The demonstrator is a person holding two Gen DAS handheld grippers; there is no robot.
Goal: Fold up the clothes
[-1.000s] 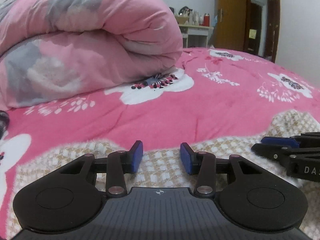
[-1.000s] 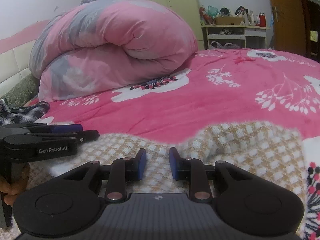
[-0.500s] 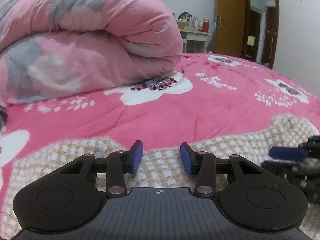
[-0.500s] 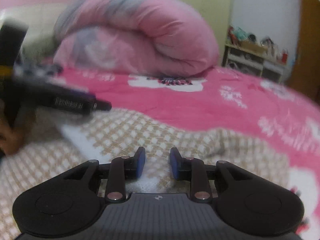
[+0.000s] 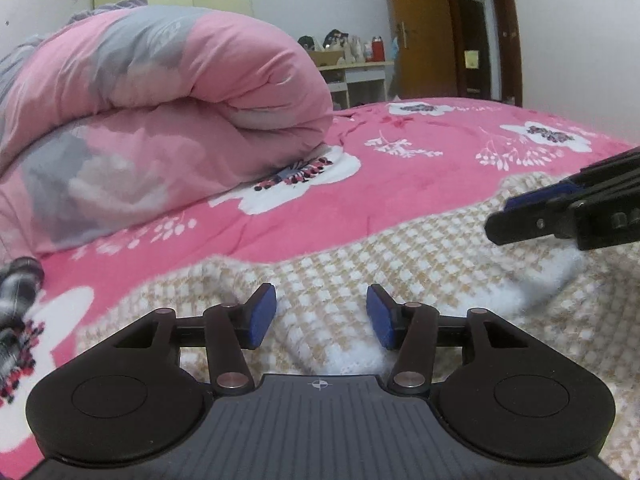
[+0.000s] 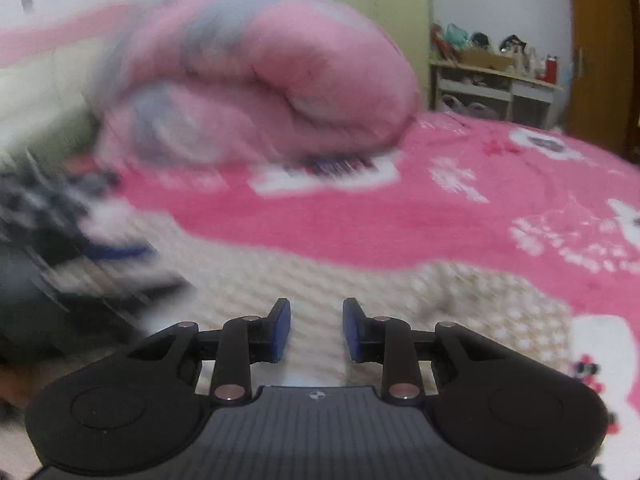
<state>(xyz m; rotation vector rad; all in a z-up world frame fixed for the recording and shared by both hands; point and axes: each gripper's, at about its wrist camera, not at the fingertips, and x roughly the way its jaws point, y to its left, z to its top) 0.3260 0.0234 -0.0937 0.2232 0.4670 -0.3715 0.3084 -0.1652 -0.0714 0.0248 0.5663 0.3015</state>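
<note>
A beige and white checked knit garment (image 5: 420,264) lies spread on the pink floral bed. My left gripper (image 5: 321,316) is open and empty just above its rumpled near part. My right gripper (image 6: 316,330) is also open and empty, low over the same garment (image 6: 460,300). The right gripper shows in the left wrist view (image 5: 560,216) at the right edge, hovering over the cloth. The left gripper appears blurred at the left of the right wrist view (image 6: 104,264).
A big rolled pink and grey duvet (image 5: 160,120) lies at the back left of the bed (image 5: 440,168). A dark plaid garment (image 5: 16,304) lies at the left edge. A shelf unit (image 5: 352,76) and a wooden door (image 5: 424,32) stand beyond the bed.
The right gripper has swung quickly across the garment and its view is blurred. The left gripper has lifted a little and stays open. The garment is more rumpled under the left gripper.
</note>
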